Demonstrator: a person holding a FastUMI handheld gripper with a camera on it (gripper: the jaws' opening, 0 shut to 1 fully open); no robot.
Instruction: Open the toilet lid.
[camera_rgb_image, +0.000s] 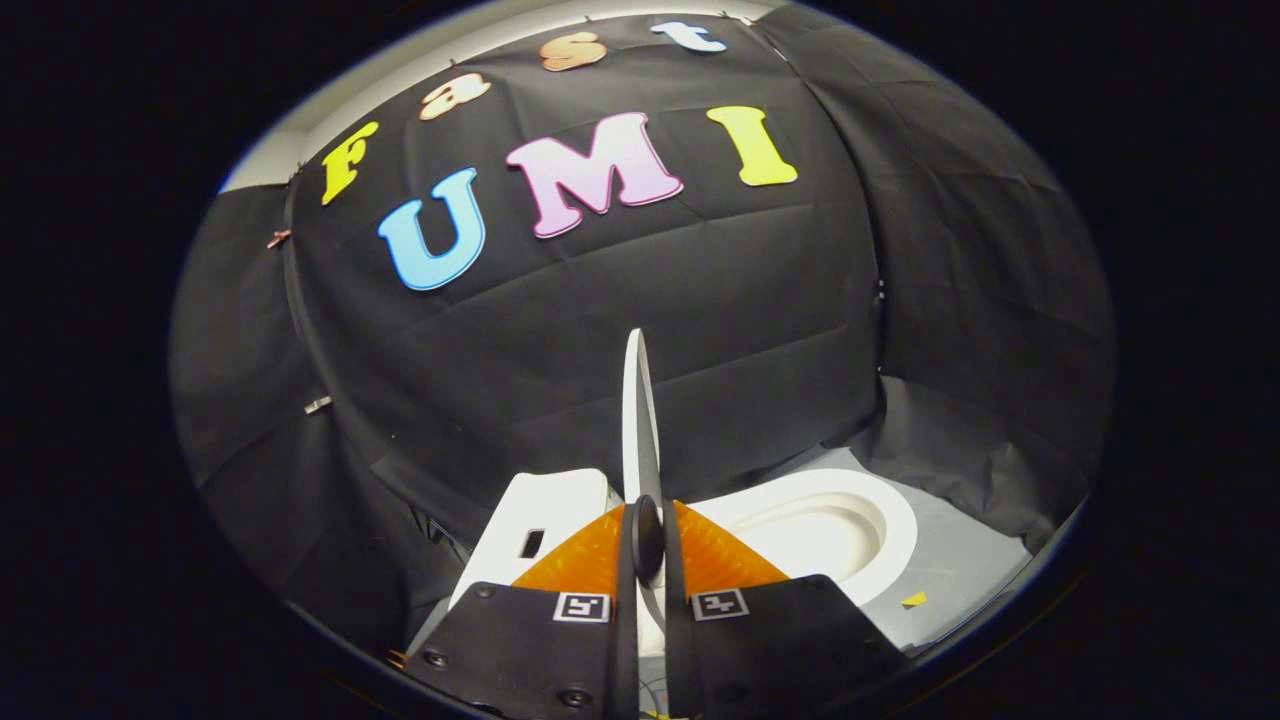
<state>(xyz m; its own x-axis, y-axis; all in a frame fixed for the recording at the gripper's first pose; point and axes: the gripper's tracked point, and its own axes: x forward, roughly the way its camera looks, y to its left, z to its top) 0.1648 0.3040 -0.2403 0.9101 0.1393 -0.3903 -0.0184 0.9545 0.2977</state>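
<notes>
1. Between the two fingers of the tool (647, 545), seen edge-on, stands the toilet lid (637, 420); it rises almost upright from the fingertips toward the far cloth wall (600, 320).
2. Tool state: the fingers are drawn close together, one on each face of the lid's thin edge. They appear to pinch it, with only a narrow slit between them where the lid passes.
3. To the right of the lid lies the seat ring (880, 520) with the open bowl (815, 535) inside it, fully uncovered. To the left sits the white tank (545, 510), bearing a small dark slot.
4. The toilet rests on a grey floor (960, 580), where a small yellow scrap (913, 599) lies to the right of the seat.
5. Judgement of progress: the lid looks close to vertical, so the opening is nearly complete; what seems to remain is tipping it leftward until it leans against the tank.
6. Advice for the step: follow the arc about the hinge rather than pushing straight. Keep the grip light so the lid can turn between the fingers. Release only once the lid is past its balance point, or it may fall back onto the seat.
</notes>
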